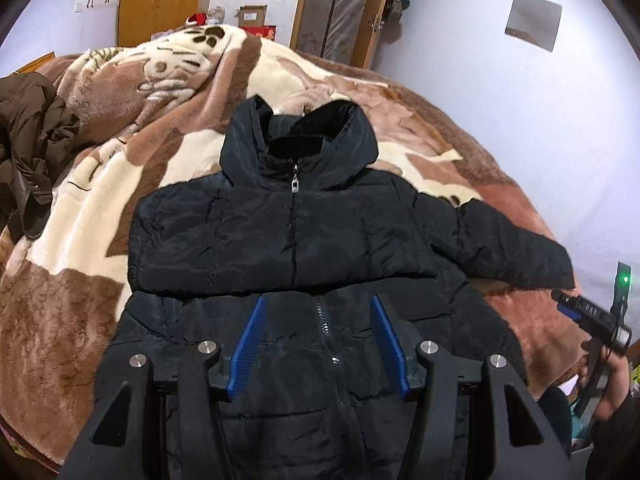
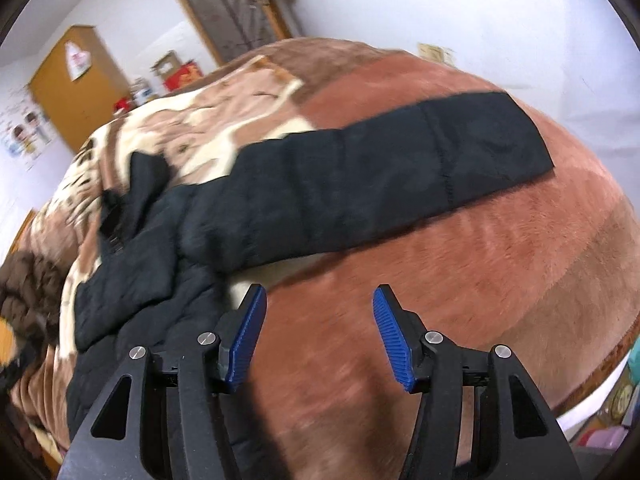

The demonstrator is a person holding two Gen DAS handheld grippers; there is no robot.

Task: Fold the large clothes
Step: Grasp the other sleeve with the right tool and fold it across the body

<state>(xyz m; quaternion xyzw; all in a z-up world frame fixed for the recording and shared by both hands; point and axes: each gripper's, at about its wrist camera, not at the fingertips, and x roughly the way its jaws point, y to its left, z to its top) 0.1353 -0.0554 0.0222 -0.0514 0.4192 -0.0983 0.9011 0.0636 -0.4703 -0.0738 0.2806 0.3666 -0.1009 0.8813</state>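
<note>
A black puffer jacket (image 1: pixel 288 236) lies face up on the bed, zipped, collar at the far end. One sleeve is folded across the chest; the other sleeve (image 1: pixel 516 244) stretches out to the right. My left gripper (image 1: pixel 318 304) is open and empty, hovering over the jacket's lower front by the zipper. My right gripper (image 2: pixel 320 296) is open and empty above the blanket, just near the outstretched sleeve (image 2: pixel 400 168). The right gripper also shows at the right edge of the left wrist view (image 1: pixel 592 316), held by a hand.
A brown and cream plush blanket (image 1: pixel 120 168) covers the bed. A dark brown coat (image 1: pixel 32 140) lies heaped at the left. A wooden wardrobe (image 1: pixel 160 0), boxes and a door (image 1: pixel 340 8) stand beyond the bed. The bed's right edge (image 2: pixel 592 380) drops to clutter.
</note>
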